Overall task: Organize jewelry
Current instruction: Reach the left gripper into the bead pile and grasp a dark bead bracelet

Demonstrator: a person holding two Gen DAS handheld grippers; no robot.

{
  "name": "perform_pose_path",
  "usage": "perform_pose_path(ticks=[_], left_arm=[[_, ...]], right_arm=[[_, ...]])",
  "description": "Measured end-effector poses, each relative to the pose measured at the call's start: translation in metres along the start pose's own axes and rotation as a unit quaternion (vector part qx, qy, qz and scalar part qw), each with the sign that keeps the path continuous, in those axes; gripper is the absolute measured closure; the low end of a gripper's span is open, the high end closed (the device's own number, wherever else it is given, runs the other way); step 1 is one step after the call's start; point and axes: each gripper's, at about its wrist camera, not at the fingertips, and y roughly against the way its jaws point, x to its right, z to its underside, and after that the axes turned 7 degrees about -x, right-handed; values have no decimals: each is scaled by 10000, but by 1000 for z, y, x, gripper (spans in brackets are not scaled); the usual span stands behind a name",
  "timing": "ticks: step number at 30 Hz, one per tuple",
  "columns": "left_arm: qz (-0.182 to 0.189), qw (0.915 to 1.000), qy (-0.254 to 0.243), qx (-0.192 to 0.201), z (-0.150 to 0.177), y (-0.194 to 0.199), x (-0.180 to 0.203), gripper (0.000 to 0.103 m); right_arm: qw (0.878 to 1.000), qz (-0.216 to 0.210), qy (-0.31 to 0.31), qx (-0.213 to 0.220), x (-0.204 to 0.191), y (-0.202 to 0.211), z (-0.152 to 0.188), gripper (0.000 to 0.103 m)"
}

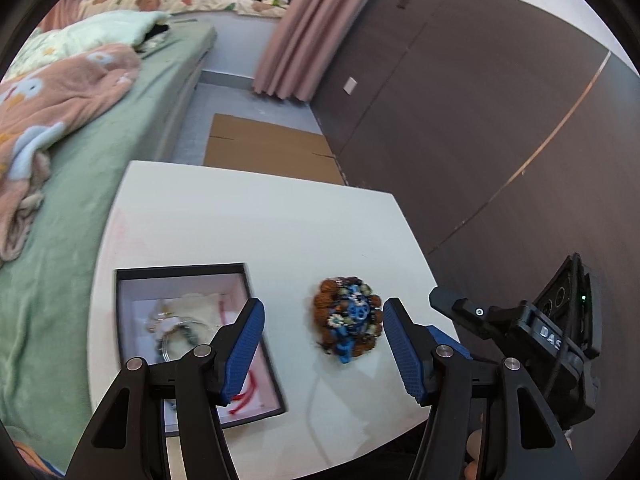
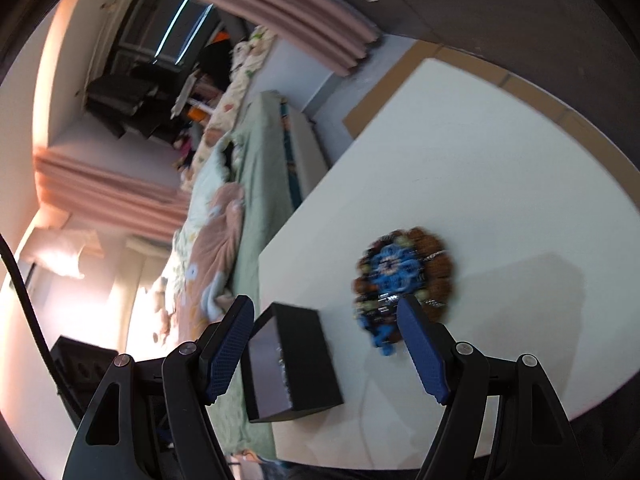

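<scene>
1. Your left tongs (image 1: pixel 322 346) stand released, nothing between the blue pads (image 1: pixel 246 350). Your right tongs (image 2: pixel 326 348) are likewise released and empty. No piece is carried at this moment.

2. The task's thing, a bead bundle (image 1: pixel 347 317) of brown, blue and pale strands, lies on the white tabletop (image 1: pixel 260 220) just ahead of your left tongs. In the right wrist view the same bead bundle (image 2: pixel 402 286) sits at the right pad's tip; contact cannot be confirmed.

3. The black-rimmed jewelry box (image 1: pixel 192 332) lies left of the bundle, near the tabletop's near edge, with bracelets and a red cord already inside.

4. Risks, in my judgement: the strands look tangled, so a pinch on one loop may lift the rest in a trailing clump or drop it short of the box. Both frames are blurred, so a closing grip may miss. The box, near the edge, could be nudged off by a low approach.

5. The left wrist view alone shows the box's contents and the right tool's body (image 1: pixel 532 332). The right wrist view shows only the box's dark outer wall (image 2: pixel 298 356).

6. Beyond: the green bed (image 1: pixel 100 160), pink curtain (image 1: pixel 304 28) and dark wall panelling.
</scene>
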Motion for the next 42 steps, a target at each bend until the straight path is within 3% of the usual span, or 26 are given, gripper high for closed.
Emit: perform_pose_path(ticks=[3, 9, 13, 19, 24, 31, 34, 35, 42], left_arm=[[-14, 9999, -121, -5, -1, -8, 10, 40], [-151, 9986, -451, -215, -4, -31, 28, 56], [-233, 9975, -561, -371, -6, -49, 37, 64], [-374, 9954, -648, -602, -4, -77, 47, 72], [-633, 9923, -850, -640, -1, -97, 55, 73], [-1101, 9875, -935, -626, 2, -109, 50, 97], [-1025, 9887, -902, -623, 1, -108, 47, 97], [-1020, 9885, -949, -592, 2, -105, 48, 103], [-611, 9942, -811, -361, -4, -78, 50, 103]], right_arm=[[9990, 382, -210, 93, 14, 8, -4, 29], [9990, 146, -417, 103, 30, 22, -8, 29], [9982, -287, -517, -59, 40, 23, -9, 29], [9972, -138, -734, -30, 52, 26, -10, 29], [9974, -163, -688, -135, 51, 23, -9, 29], [9980, -133, -561, -256, 45, 17, -9, 29], [9983, -37, -480, -321, 41, 13, -8, 29], [9984, -33, -460, -339, 39, 12, -7, 29], [9986, 61, -366, -379, 35, 8, -4, 29]])
